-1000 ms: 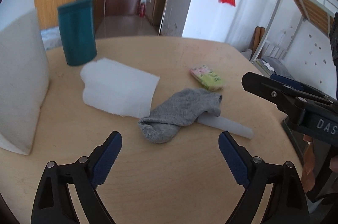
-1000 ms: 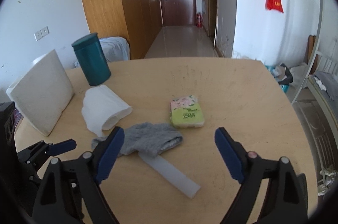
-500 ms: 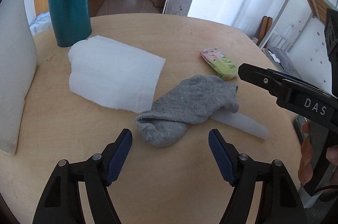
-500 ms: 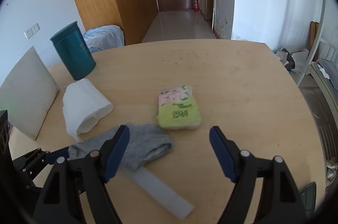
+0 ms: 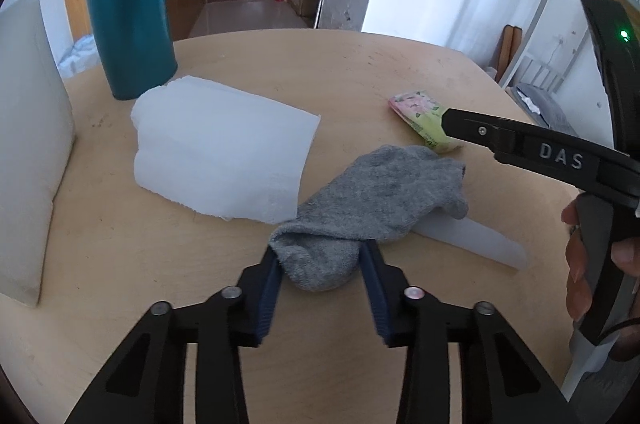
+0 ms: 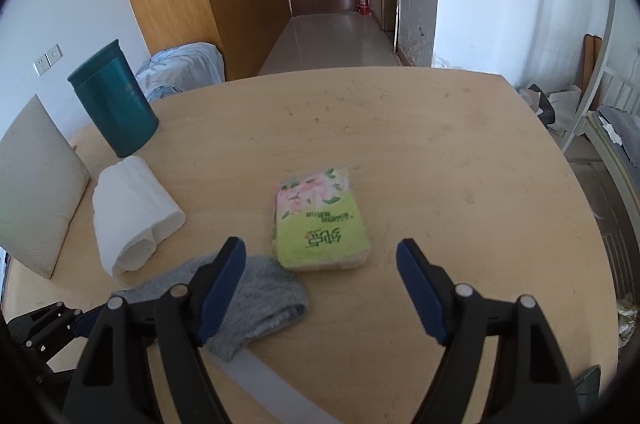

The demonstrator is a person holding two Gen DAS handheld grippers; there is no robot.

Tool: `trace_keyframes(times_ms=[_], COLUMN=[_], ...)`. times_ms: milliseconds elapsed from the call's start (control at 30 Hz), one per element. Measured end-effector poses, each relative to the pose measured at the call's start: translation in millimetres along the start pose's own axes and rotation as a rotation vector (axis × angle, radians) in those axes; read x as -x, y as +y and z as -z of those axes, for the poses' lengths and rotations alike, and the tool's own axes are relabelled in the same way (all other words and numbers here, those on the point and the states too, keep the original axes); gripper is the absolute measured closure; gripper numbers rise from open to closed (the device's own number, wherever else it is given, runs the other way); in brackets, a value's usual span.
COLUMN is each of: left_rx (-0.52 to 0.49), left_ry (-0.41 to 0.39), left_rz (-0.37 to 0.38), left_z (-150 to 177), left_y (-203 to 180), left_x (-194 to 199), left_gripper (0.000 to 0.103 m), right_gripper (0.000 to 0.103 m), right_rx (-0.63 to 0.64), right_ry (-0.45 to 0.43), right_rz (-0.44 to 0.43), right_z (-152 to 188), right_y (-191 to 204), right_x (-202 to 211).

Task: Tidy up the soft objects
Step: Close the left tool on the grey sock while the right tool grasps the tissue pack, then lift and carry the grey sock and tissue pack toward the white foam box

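A grey sock [image 5: 372, 200] lies on the round wooden table [image 5: 248, 60], over a translucent strip [image 5: 472, 238]. My left gripper [image 5: 322, 264] has its jaws closed onto the sock's near end. The sock also shows in the right wrist view [image 6: 260, 298]. A white folded towel [image 5: 216, 152] lies just left of the sock, also in the right wrist view [image 6: 132, 212]. A green tissue pack [image 6: 320, 224] lies ahead of my right gripper [image 6: 320, 264], which is open and empty just short of it. The pack also shows in the left wrist view [image 5: 420, 116].
A teal canister [image 5: 130, 28] stands at the back left. A white cushion [image 5: 28, 144] leans at the table's left edge. The right gripper body [image 5: 560, 160] crosses the right side of the left wrist view. A bunk bed frame stands off the table's right.
My left gripper moved forward to the sock and closed on its near end. My right gripper moved forward and down toward the tissue pack, still open.
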State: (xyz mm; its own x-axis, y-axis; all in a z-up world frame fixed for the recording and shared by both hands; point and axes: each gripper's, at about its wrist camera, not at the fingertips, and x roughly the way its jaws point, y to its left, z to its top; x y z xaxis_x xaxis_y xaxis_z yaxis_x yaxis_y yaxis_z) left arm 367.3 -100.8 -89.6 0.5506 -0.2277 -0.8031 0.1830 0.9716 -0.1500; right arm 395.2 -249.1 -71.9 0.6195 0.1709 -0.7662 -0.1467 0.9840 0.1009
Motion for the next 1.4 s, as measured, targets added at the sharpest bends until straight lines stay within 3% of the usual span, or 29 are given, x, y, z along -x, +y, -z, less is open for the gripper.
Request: trace_keyframes(times_ms=[233, 867, 933, 1133, 1400], left_rx=[-0.006, -0.026, -0.026, -0.034, -0.031], left_ry=[-0.023, -0.068, -0.067, -0.072, -0.084], left_rz=[0.028, 0.090, 0.097, 0.105, 0.102], left_z=[1, 3, 4, 7, 10], left_y=[3, 11, 12, 15, 19], left_x=[2, 22, 24, 28, 34], left_gripper=[0.089, 0.091, 0.091, 0.091, 0.091], right_gripper=[0.022, 0.022, 0.037, 0.052, 0.065], right_rx=[0.034, 0.134, 0.128, 0.096, 0.066], right_ry=[-0.005, 0.055, 0.059, 0.070, 0.032], right_rz=[0.067, 0.115, 0.104, 0.074, 0.052], right_z=[-7, -10, -9, -8, -8], right_y=[2, 15, 14, 8, 5], right_x=[-5, -33, -33, -33, -17])
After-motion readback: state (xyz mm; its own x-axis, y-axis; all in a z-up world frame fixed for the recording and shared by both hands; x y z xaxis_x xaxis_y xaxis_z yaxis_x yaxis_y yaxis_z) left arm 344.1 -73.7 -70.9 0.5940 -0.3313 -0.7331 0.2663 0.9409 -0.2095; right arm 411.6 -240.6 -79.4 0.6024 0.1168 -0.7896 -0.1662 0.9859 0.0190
